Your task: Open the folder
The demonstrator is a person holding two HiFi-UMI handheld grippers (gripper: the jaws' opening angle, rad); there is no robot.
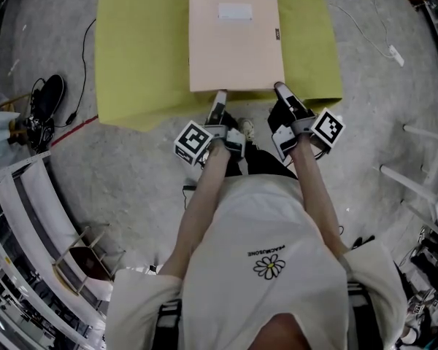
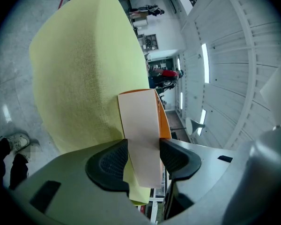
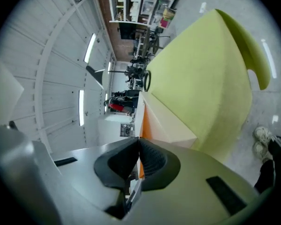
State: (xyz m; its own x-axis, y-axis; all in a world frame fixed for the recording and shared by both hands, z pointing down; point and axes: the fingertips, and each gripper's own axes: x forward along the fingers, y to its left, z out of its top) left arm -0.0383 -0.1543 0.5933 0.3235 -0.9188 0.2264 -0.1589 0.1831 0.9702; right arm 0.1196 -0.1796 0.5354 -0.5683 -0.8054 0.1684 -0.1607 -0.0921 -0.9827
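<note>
One beige rectangular folder (image 1: 235, 49) lies on one yellow-green cloth-covered surface (image 1: 139, 57). Two tools hold it: the left tool (image 1: 220, 93) grasps its near edge, and the right tool (image 1: 279, 87) is clenched on its corner.

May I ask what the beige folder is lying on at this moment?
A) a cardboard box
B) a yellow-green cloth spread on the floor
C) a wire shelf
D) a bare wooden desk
B: in the head view the folder lies flat on the yellow-green cloth, which is spread over the grey floor.
</note>
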